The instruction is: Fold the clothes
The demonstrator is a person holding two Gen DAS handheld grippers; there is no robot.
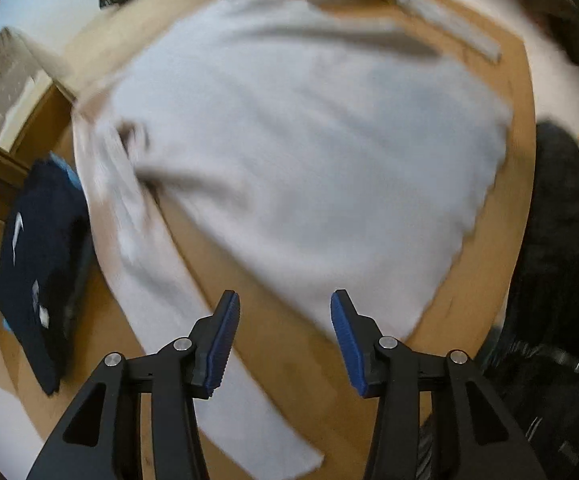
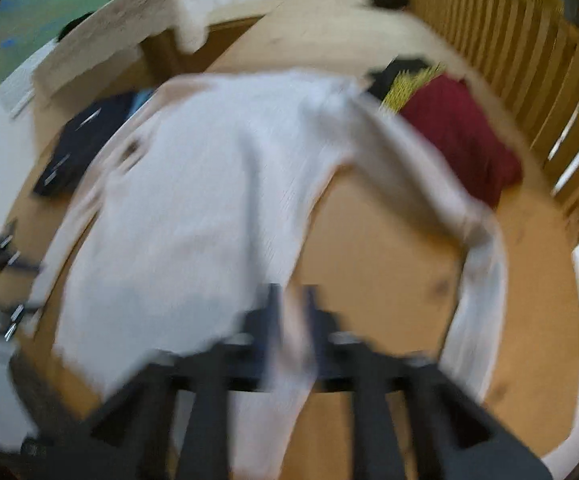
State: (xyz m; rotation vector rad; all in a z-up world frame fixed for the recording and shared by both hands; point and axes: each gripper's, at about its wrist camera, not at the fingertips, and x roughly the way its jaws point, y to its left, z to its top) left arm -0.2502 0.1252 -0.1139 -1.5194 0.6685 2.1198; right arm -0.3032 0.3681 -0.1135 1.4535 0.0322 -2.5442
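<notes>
Soft, even indoor light, no hard shadows or glare. Both views smear with motion blur, the right wrist view worse. Fisheye bends the edges into dark corners.

Sweater (image 2: 193,208) lies spread on table (image 2: 377,240), one sleeve (image 2: 477,264) trailing right. Folded dark garment (image 2: 77,144) on table left of sweater. Another folded garment (image 2: 461,140) far right, beside slatted rail (image 2: 529,64). Cloth-covered furniture (image 2: 137,40) beyond table's far left edge.

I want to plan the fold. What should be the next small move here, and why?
Probably the right gripper, whose fingers are shut on the hem of the white long-sleeved top, carries it over the body. The left gripper hangs open above the wooden table, holding nothing, and the top lies spread flat.
</notes>
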